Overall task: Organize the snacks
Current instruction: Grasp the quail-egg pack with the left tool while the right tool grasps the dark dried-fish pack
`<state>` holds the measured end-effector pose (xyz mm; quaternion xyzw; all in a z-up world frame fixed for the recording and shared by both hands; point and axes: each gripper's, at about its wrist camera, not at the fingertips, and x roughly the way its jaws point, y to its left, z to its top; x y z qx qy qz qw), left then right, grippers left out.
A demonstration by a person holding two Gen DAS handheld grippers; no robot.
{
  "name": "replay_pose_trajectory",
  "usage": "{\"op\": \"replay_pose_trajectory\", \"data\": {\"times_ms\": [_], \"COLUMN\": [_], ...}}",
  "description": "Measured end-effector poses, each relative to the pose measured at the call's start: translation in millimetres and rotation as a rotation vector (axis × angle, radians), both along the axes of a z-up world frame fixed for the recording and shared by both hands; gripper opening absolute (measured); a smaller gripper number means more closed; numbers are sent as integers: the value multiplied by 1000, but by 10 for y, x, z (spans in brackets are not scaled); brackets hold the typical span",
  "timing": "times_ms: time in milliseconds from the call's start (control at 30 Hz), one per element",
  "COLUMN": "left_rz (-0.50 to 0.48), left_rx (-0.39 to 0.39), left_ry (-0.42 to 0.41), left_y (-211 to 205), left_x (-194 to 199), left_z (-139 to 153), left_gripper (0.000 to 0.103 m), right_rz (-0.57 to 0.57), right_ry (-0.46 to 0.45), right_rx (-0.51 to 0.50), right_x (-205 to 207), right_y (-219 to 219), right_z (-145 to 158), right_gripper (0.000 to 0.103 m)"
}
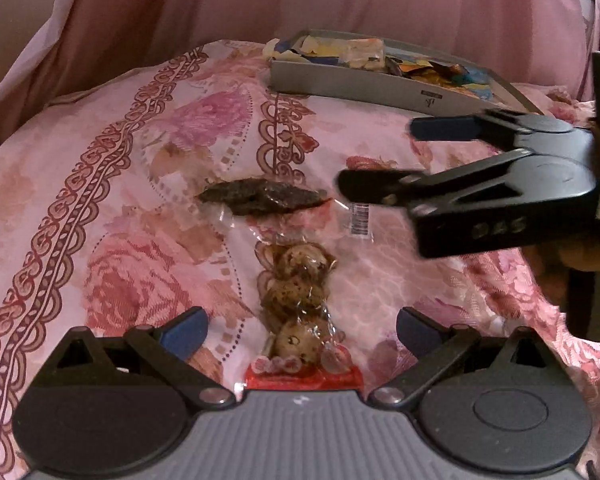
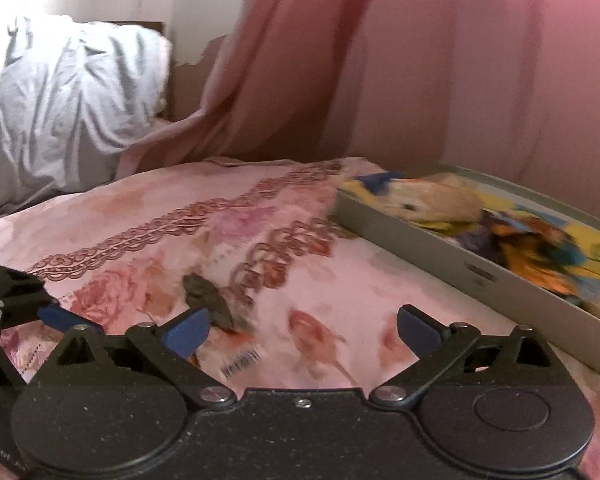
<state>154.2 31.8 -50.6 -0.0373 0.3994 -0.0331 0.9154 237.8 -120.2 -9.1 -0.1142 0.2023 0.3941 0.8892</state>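
L claw (image 1: 302, 334) apart | R claw (image 1: 374, 160) apart | clear pkt (image 1: 296, 292) barcode (image 1: 359, 219), txt prob unreadable

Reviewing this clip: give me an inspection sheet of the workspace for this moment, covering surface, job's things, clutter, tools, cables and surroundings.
Surface: floral pink bedspread, soft and uneven.
Job's things: grey box at the far side, full of mixed snack packets; clear dark snack packet lying mid-bedspread; clear packet of speckled eggs with a red end, nearer, lying between the left tool's fingers but not gripped.
Clutter: nothing seen.
Tools: left tool open over the egg packet; right tool open, empty, beside the dark packet and blurred.
Cables: nothing seen.
Surroundings: pink curtain behind the bed; white bedding heaped at the far left of the right wrist view.
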Motion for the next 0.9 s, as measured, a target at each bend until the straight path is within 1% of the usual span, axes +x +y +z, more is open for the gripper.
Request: {"op": "replay_pose_trajectory", "data": {"times_ms": [200, 300, 400, 433, 467, 500, 667, 767, 900], "left_rz": [-21, -30, -11, -2, 4, 7, -4, -3, -6], "left_rx": [-2, 16, 20, 25, 29, 28, 17, 8, 15], "left_ry": [-18, -28, -51, -56, -60, -63, -70, -68, -65], "left_y": [24, 24, 47, 50, 52, 51, 46, 44, 41], "left_x": [-19, -38, -70, -77, -81, -88, -101, -104, -109], "left_z": [-53, -71, -75, -72, -64, -57, -45, -49, -57], "left_gripper": [101, 98, 90, 85, 82, 81, 72, 68, 65], "right_rz": [105, 154, 193, 204, 216, 227, 292, 307, 298], "right_ry": [-11, -8, -14, -18, -22, -28, -62, -85, -116], "right_rx": [-35, -59, -79, -83, -89, -96, -135, -172, -218], "right_x": [53, 87, 120, 126, 133, 138, 120, 99, 81], "right_y": [300, 418, 530, 561, 597, 628, 759, 823, 872], "right_z": [-103, -151, -183, -184, -186, -188, -178, -203, -278], "right_gripper": [94, 91, 89, 88, 86, 86, 77, 77, 77]}}
